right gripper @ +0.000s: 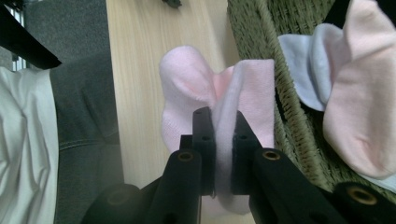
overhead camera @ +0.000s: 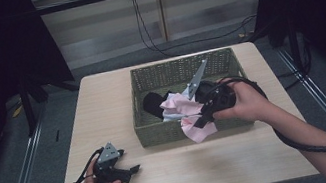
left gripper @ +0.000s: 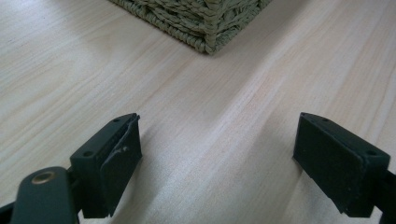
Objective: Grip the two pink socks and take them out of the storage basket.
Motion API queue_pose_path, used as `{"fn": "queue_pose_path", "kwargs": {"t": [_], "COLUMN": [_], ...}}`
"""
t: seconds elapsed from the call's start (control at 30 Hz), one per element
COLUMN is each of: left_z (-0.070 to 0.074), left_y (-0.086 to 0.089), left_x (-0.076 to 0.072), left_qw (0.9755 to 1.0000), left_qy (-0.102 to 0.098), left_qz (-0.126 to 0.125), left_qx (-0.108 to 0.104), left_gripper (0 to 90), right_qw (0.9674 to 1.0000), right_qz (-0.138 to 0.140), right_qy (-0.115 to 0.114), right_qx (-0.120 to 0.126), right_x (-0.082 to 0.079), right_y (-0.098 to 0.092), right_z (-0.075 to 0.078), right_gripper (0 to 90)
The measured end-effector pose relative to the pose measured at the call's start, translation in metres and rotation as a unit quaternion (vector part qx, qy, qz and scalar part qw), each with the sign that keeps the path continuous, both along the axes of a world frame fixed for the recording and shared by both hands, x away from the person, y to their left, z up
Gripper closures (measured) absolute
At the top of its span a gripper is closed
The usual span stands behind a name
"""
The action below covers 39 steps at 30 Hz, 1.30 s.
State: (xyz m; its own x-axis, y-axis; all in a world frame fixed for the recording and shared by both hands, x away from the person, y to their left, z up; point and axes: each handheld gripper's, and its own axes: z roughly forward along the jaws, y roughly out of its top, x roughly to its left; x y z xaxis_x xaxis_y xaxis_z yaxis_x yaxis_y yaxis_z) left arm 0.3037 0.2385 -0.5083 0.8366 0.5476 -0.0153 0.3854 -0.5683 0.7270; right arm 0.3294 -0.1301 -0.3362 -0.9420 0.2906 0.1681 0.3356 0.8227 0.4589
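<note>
Right gripper [right gripper: 223, 154] clamped on a pink sock [right gripper: 187, 88], held over the near wall of the woven basket [overhead camera: 148, 76]. Left gripper [left gripper: 217, 158] resting on the table [overhead camera: 103, 112] with jaws wide apart, holding nothing. Could snag the sock on the rough weave, or drag out the other socks [overhead camera: 176, 103]. Pale wooden tabletop; grey floor, dark curtains, trailing cables beyond.

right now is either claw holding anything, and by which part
The right claw is shut on a pink sock, pinching a fold of its fabric near one edge. The left claw stands open over the table, holding nothing.
</note>
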Motion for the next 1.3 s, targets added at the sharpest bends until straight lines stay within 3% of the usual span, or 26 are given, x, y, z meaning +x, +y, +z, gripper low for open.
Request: {"fn": "queue_pose_path", "kwargs": {"t": [0.5,0.73,0.9,1.07,1.3], "left_z": [0.0,0.0,0.0,0.0,0.0], "left_y": [0.0,0.0,0.0,0.0,0.0], "left_x": [0.0,0.0,0.0,0.0,0.0], "left_qw": [1.0,1.0,1.0,1.0,1.0], "left_qy": [-0.001,0.0,0.001,-0.001,0.0], "left_qz": [0.0,-0.002,0.0,0.0,0.0], "left_qx": [0.001,0.002,-0.001,0.001,0.0], "left_gripper": [14.5,14.6,14.6,14.6,14.6], "right_qw": [0.9997,0.9996,0.9995,0.9994,0.9996], "right_qz": [0.009,0.01,0.012,0.013,0.014], "right_qy": [0.012,0.014,0.015,0.016,0.014], "right_qx": [-0.019,-0.023,-0.025,-0.029,-0.019], "right_x": [0.0,-0.001,-0.002,-0.003,-0.005], "right_y": [0.01,0.014,0.015,0.015,0.011], "right_z": [-0.043,-0.054,-0.057,-0.059,-0.046], "right_gripper": [82.8,82.2,80.9,71.5,66.7]}}
